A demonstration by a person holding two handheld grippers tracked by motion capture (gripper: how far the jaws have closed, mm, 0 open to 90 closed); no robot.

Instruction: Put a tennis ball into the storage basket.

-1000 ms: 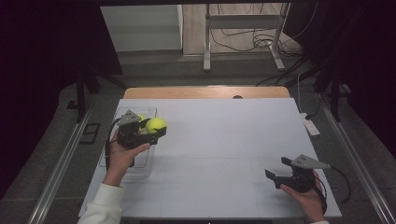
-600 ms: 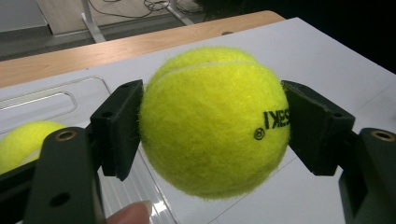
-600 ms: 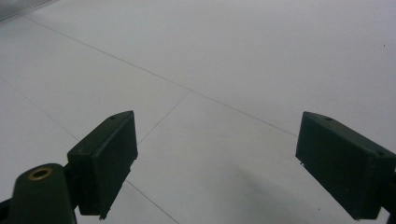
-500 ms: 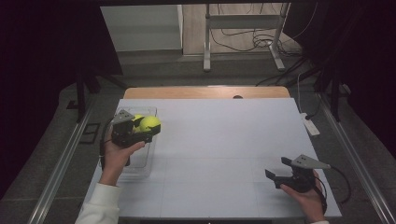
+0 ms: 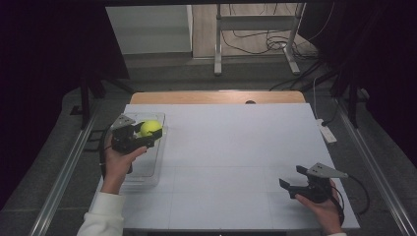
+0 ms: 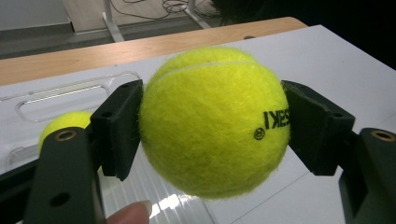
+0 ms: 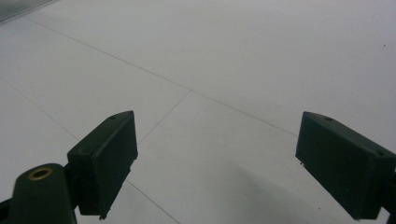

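The white surface (image 5: 236,162) spreads wide under both hands, with a clear plastic bin (image 5: 156,169) sitting at its left edge. Above that bin the left gripper (image 5: 147,136) holds a tennis ball (image 5: 150,128), its jaws clamped on opposite sides of the felt, so the ball hangs in the air over the bin's far half rather than resting in it. A second ball (image 6: 65,125) lies low inside the bin, behind the left jaw in the left gripper view. The right gripper (image 5: 294,179) hovers near the surface's right front corner with its jaws spread wide and nothing between them. The step looks like dropping the ball into the bin; to do it well, the ball should come down inside the walls and beside the ball already there, then the jaws should part only a little, so it settles instead of bouncing out. A ball is round and has no long axis; its printed lettering (image 6: 276,120) faces toward the right jaw, and the white seam curves over its top.
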